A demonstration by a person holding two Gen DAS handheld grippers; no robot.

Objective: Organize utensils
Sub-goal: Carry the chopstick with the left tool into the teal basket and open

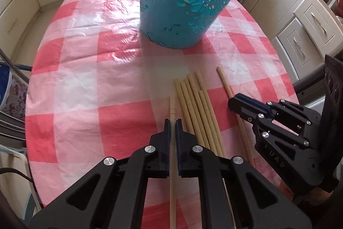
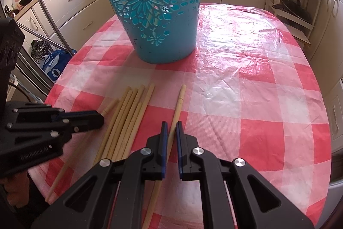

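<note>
**Desk:** Chopsticks first. Where are they, and who holds what?

**Photographer:** Left gripper point(image 1: 173, 121) is pinched tight on a single chopstick point(image 1: 172, 104), which runs out ahead of its tips. Right gripper point(image 2: 170, 124) has its jaws drawn close around another chopstick point(image 2: 179, 104), and I read that as a grip too. A loose bundle of chopsticks point(image 1: 197, 104) lies flat on the checked tablecloth point(image 1: 85, 78), just to the right of the left gripper and just to the left of the right one. The teal cut-out bucket point(image 2: 156, 14) stands well ahead of both grippers, beyond the far ends of the sticks.

**Desk:** How will the sticks handle?

**Photographer:** My judgement: light, stiff, pale wood or bamboo, thin and round enough to roll or swivel between flat pads. Both are pinched partway along, with a long length ahead of the tips. A hold nearer the middle would balance better. The plastic cloth looks slick, so the bundle could skid if nudged.

**Desk:** Any lettering?

**Photographer:** Letters reading "UAS" sit on the right gripper's body as seen from the left wrist. The left gripper's body carries a line of text in the right wrist view that I cannot read with confidence. Red wall decorations far off to the left bear characters too small to read.
</note>
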